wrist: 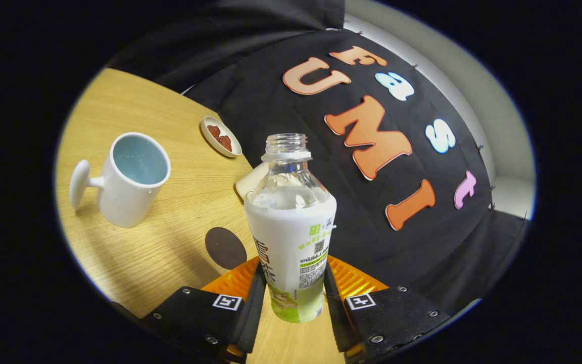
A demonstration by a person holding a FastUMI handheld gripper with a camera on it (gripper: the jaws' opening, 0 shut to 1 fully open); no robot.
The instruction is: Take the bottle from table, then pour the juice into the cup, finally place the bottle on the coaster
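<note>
Claw (293, 298) clamped on uncapped bottle (291, 222), white cup (127, 177) and dark coaster (225, 247) beyond on table (170, 101)

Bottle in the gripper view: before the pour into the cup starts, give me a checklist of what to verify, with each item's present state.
1. Grip: both fingers of the gripper press on the lower part of the bottle. Ok.
2. Cap: the bottle's mouth is open, no cap on it. Ok.
3. Liquid: clear liquid shows under the neck; how much is hidden by the label. Cannot tell.
4. Cup: it stands on the table with its mouth up, handle turned away from the bottle. Ok.
5. Bottle mouth over the cup: the cup is off to the side, not under the mouth. Not ok.
6. Coaster: dark disc beside the bottle, nothing on it. Ok.
</note>
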